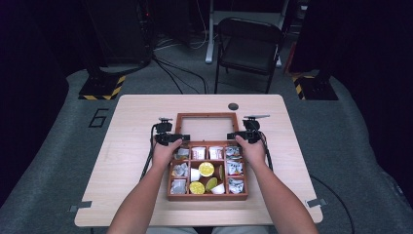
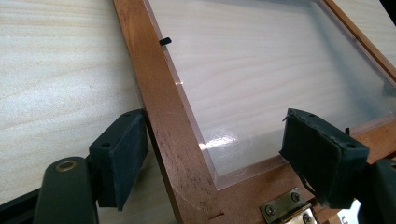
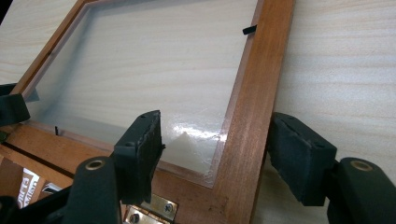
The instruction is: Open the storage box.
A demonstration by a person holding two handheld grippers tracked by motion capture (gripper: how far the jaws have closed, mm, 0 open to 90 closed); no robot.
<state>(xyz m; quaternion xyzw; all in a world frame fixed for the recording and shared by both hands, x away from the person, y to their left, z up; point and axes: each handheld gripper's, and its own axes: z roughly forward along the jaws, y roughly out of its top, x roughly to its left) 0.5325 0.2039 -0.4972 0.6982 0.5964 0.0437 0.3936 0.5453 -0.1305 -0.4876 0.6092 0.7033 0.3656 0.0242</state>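
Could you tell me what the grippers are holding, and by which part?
Nothing is clamped: both the left gripper and right gripper sit open, astride the lid's side rails.

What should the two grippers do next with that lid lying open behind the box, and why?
Probably squeeze shut. The left gripper and right gripper each straddle a side rail of the open lid near its hinges, jaws still apart, so neither holds the frame yet. Gripping comes before any lifting.
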